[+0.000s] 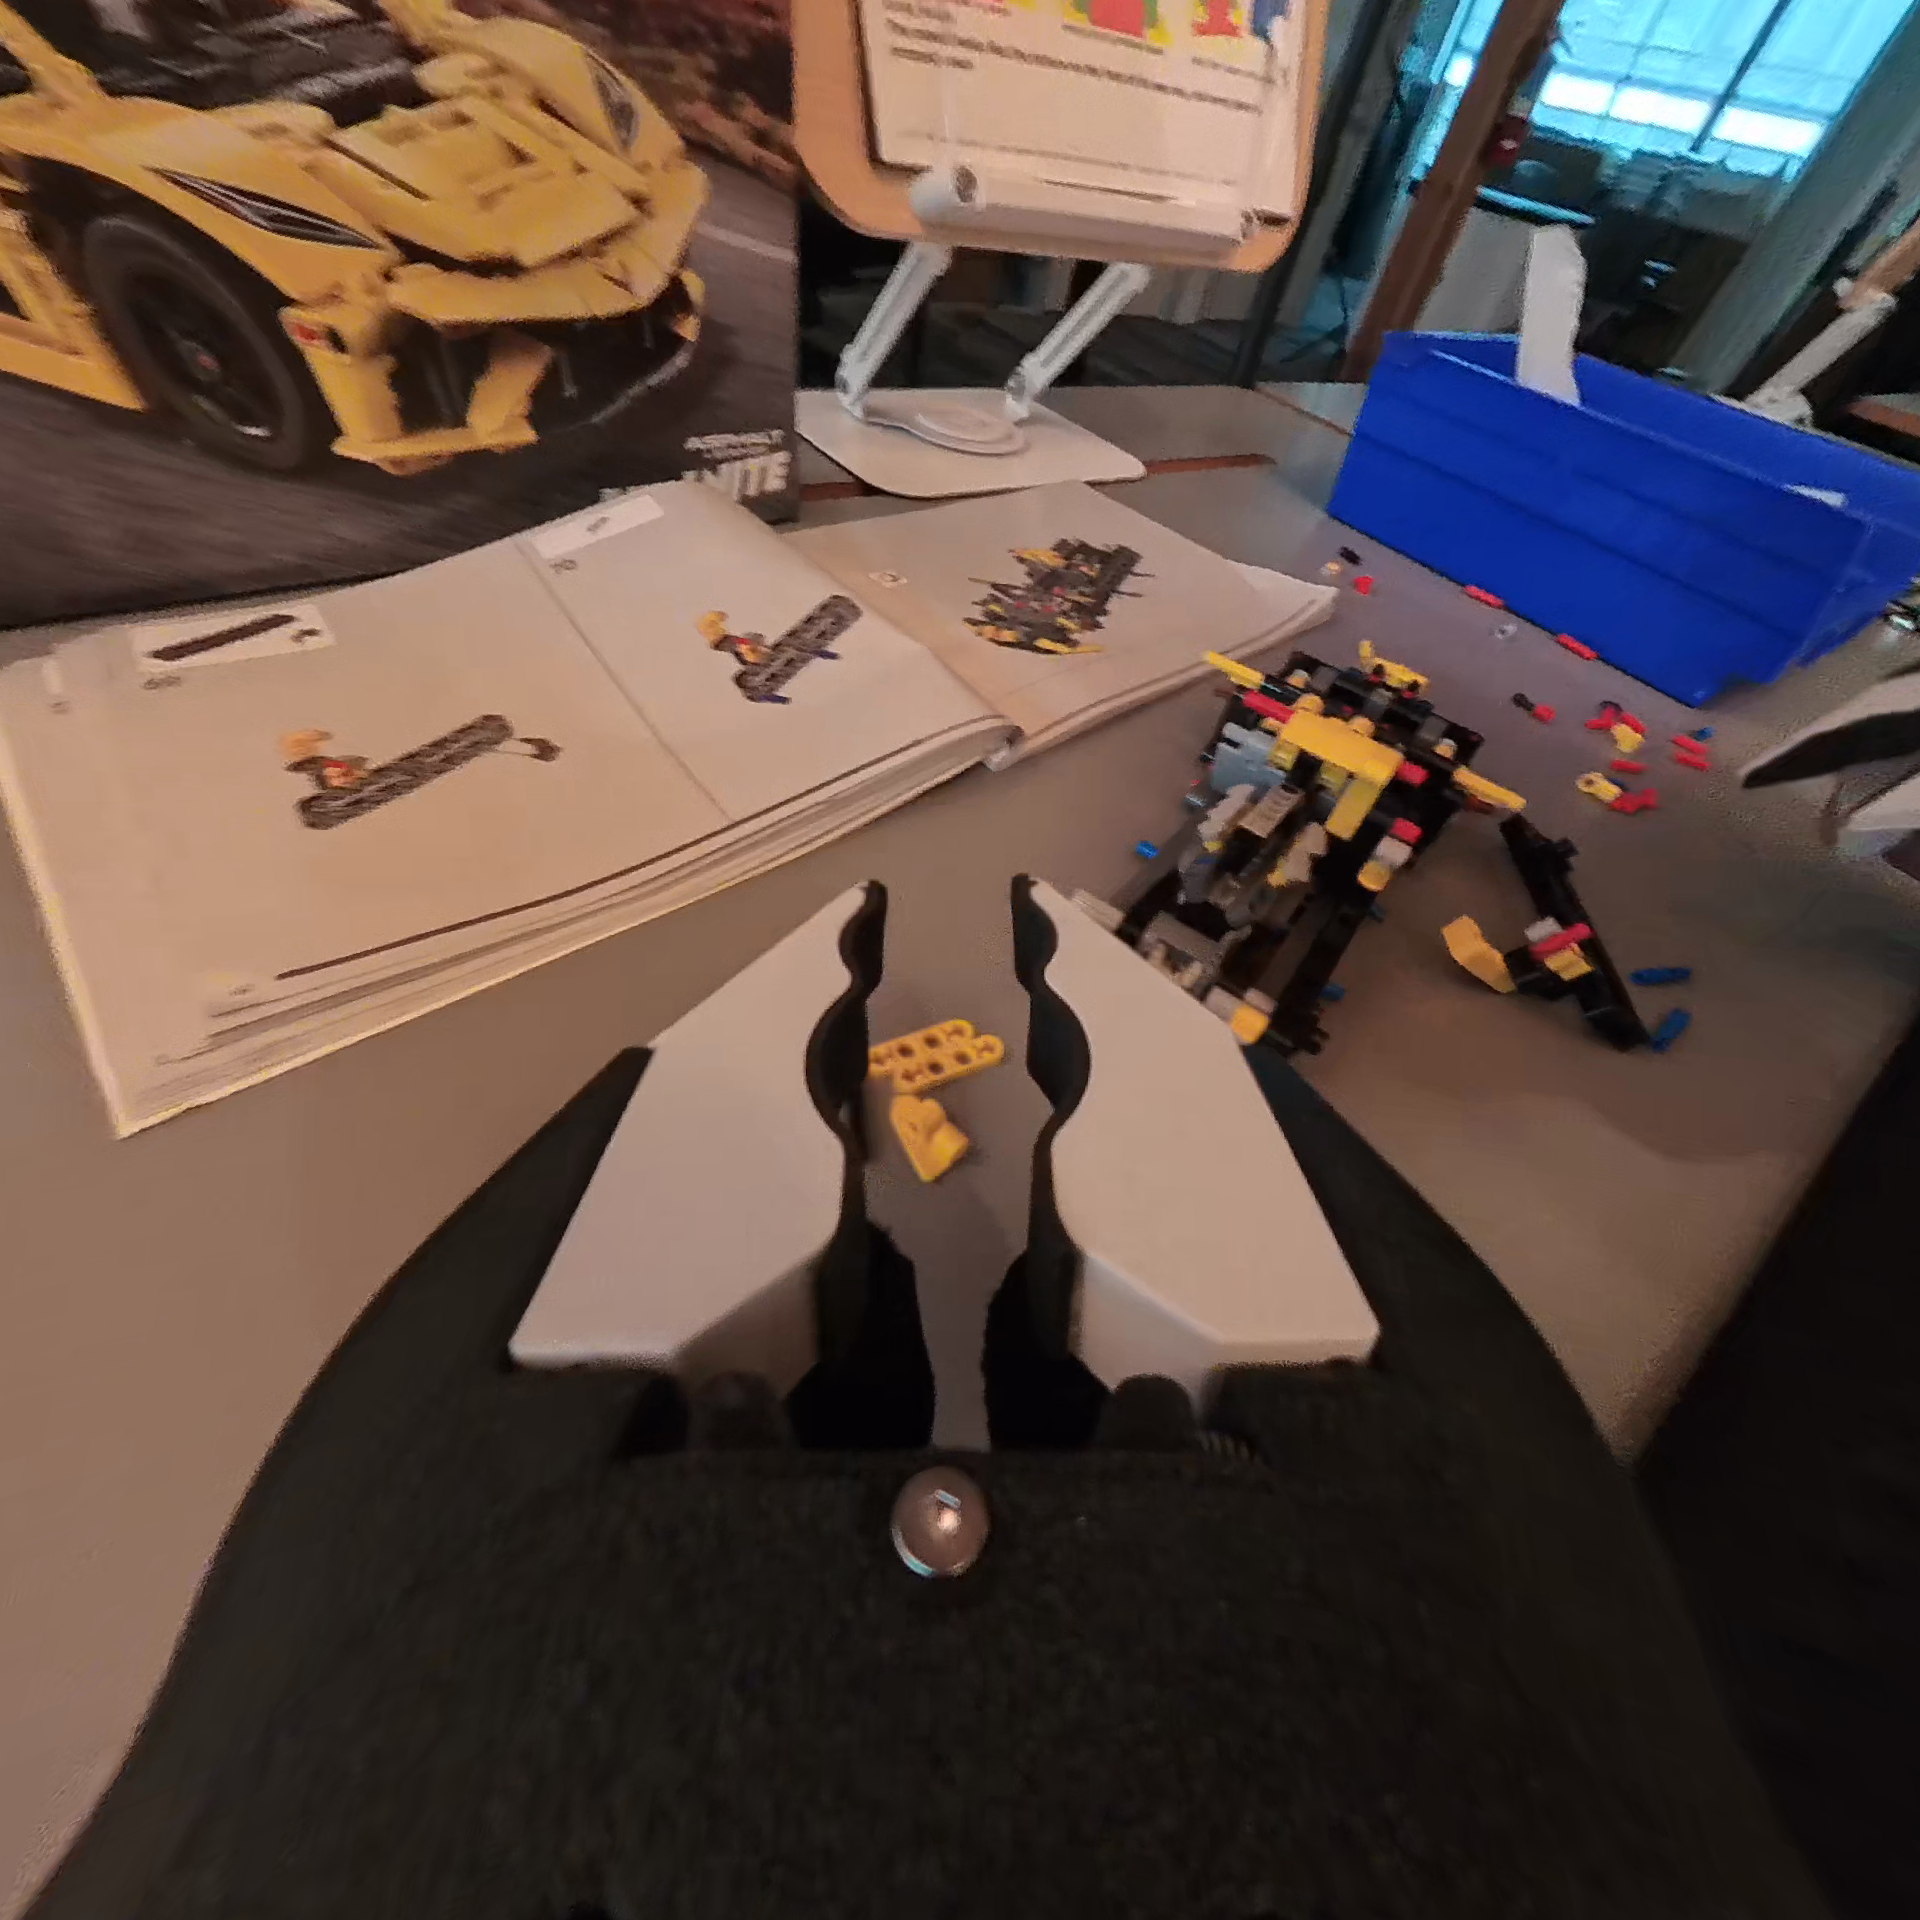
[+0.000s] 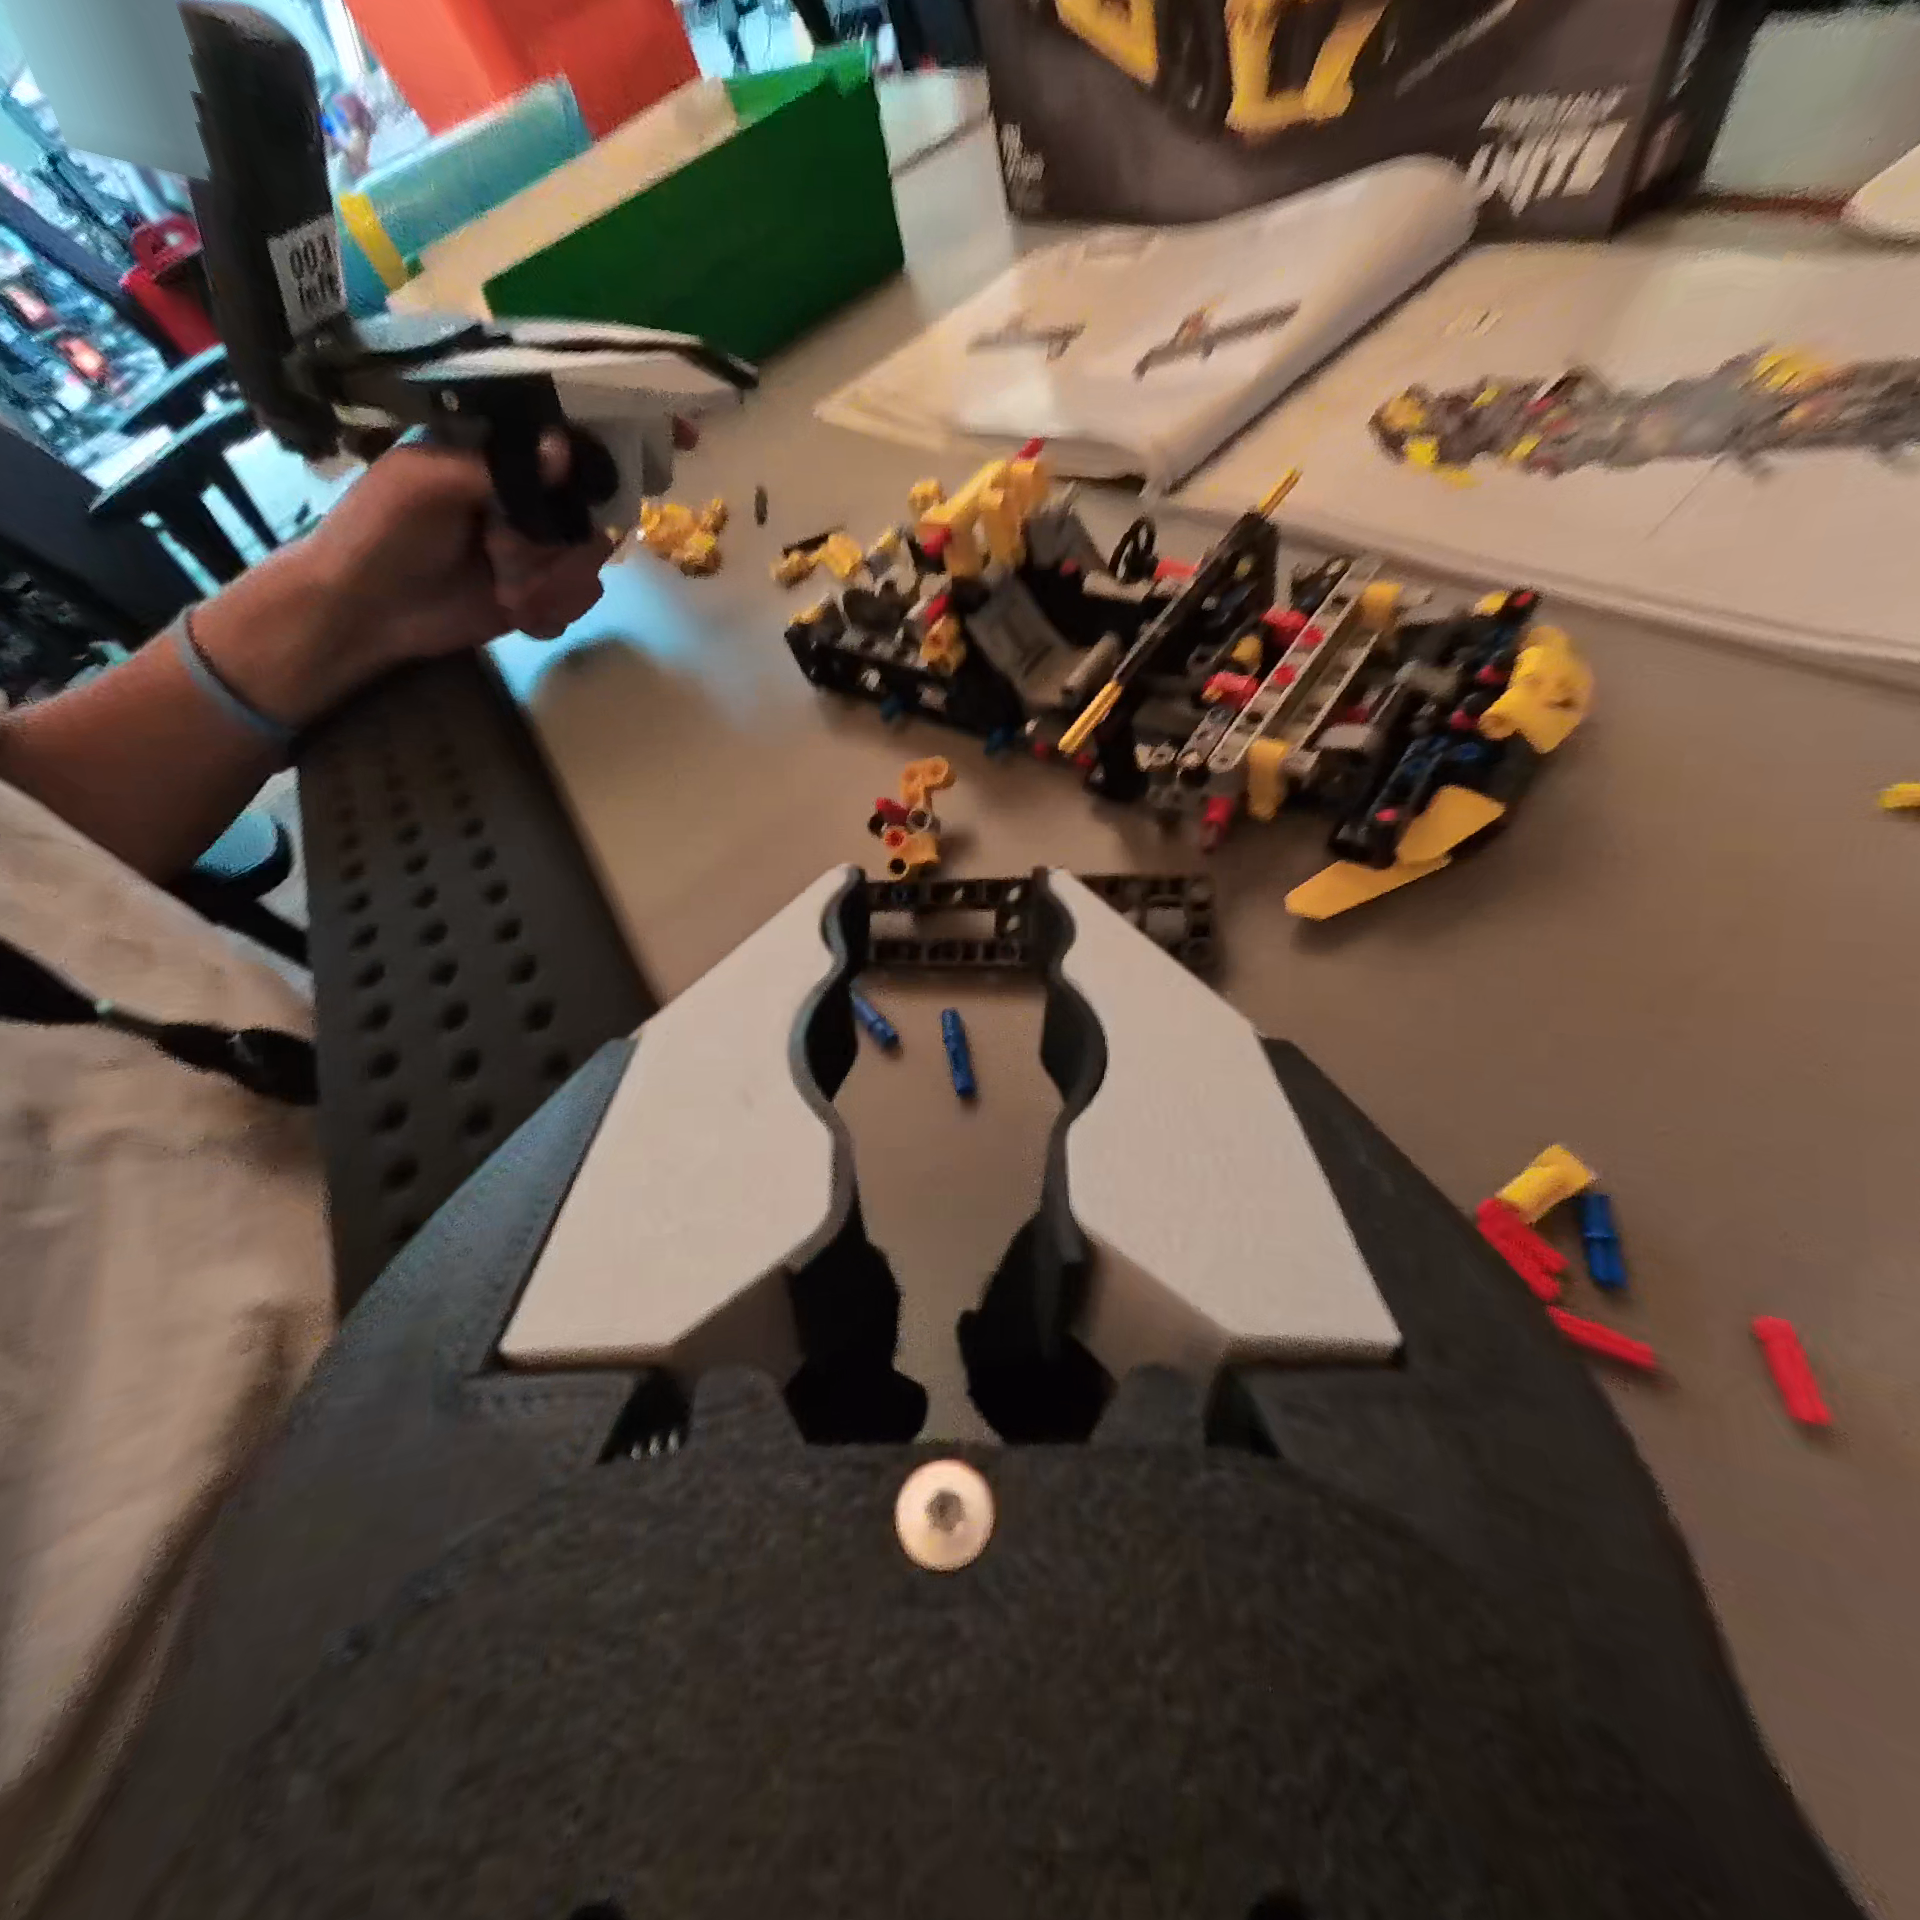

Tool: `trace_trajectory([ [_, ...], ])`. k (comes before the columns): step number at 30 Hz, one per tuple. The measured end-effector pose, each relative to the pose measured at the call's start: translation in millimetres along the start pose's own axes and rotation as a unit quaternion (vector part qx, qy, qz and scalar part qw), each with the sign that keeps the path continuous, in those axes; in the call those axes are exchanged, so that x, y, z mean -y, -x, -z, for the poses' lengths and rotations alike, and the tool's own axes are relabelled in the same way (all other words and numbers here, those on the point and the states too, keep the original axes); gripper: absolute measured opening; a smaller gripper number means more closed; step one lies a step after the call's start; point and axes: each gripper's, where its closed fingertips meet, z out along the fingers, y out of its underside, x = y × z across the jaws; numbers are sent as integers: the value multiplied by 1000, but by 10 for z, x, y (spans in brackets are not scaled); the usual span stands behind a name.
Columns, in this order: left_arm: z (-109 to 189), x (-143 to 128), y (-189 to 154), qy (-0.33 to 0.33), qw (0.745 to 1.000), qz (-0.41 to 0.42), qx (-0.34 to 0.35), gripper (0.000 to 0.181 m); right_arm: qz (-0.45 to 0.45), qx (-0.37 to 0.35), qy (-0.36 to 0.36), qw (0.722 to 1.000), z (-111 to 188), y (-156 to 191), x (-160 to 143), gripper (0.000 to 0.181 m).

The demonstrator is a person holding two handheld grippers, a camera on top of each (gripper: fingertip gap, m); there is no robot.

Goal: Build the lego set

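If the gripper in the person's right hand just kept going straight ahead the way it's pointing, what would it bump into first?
Most likely the flat black frame piece lying on the table right at the tips of the right gripper, whose jaws are open. Two small blue pins lie nearer, but probably pass beneath the fingers. Depth is hard to judge.

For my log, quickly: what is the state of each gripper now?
Left gripper: open, holding nothing.
Right gripper: open, holding nothing.
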Motion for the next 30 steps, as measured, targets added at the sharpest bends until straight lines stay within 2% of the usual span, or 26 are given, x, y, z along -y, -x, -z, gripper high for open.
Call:
trace_trajectory([
  [5,37,76,83,-19,997,74,-13,25,72,-74,9,995,-16,-88,4,31],
  [8,4,-8,102,12,996,92,-8,27,90,-96,5,991,0,-109,14,30],
  [20,58,30,71,-1,997,72,-1,28,17,-56,-15,998,43,-155,55,24],
  [25,35,2,54,6,998,69,-1,28,12,-60,-35,998,90,-171,105,24],
  [30,42,-4,1,6,998,62,-14,27,19,-62,-19,998,56,-166,65,24],
])
